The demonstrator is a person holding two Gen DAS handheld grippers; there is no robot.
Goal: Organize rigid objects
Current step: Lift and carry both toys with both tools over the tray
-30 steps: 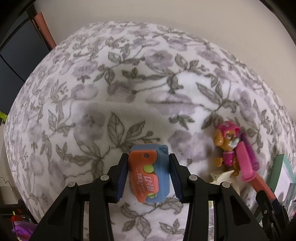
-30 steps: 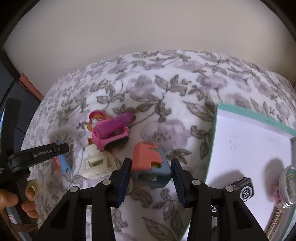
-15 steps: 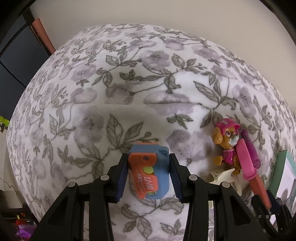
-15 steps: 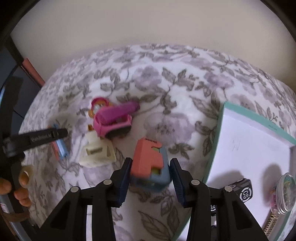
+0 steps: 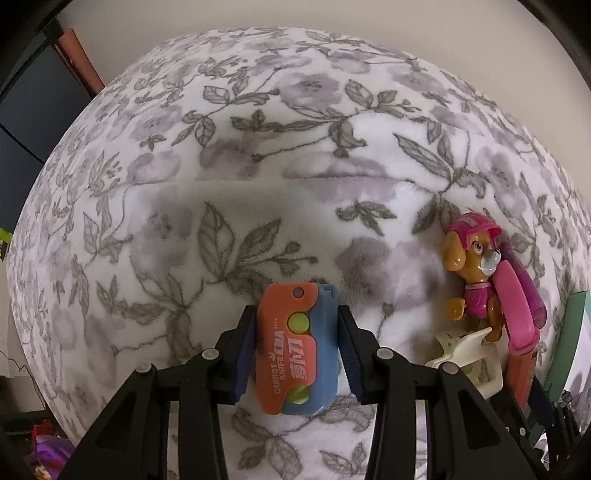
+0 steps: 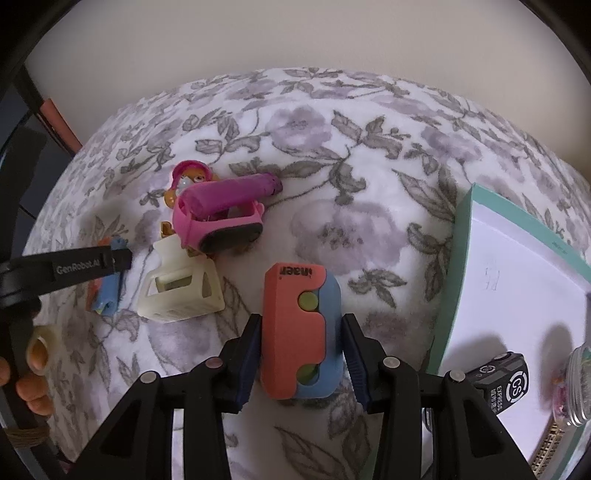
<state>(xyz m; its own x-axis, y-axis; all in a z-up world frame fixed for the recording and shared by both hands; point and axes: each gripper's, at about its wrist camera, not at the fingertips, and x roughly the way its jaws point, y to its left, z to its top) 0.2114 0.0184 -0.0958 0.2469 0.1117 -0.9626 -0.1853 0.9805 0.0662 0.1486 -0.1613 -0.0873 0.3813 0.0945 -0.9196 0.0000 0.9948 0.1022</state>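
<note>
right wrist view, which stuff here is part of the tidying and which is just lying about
Part of the job:
- orange-and-blue toy knife in the right gripper
- its twin in the left gripper
- pink pup toy
- cream plastic piece
- teal-edged tray, already holding a black box

Just lying about:
- floral blanket
- wall

2 orange-and-blue carrot knives (image 5: 297, 350) (image 6: 299, 332), 1 pink pup figure (image 5: 476, 273), 1 cream cage toy (image 6: 181, 288), 1 teal-edged tray (image 6: 517, 295).
</note>
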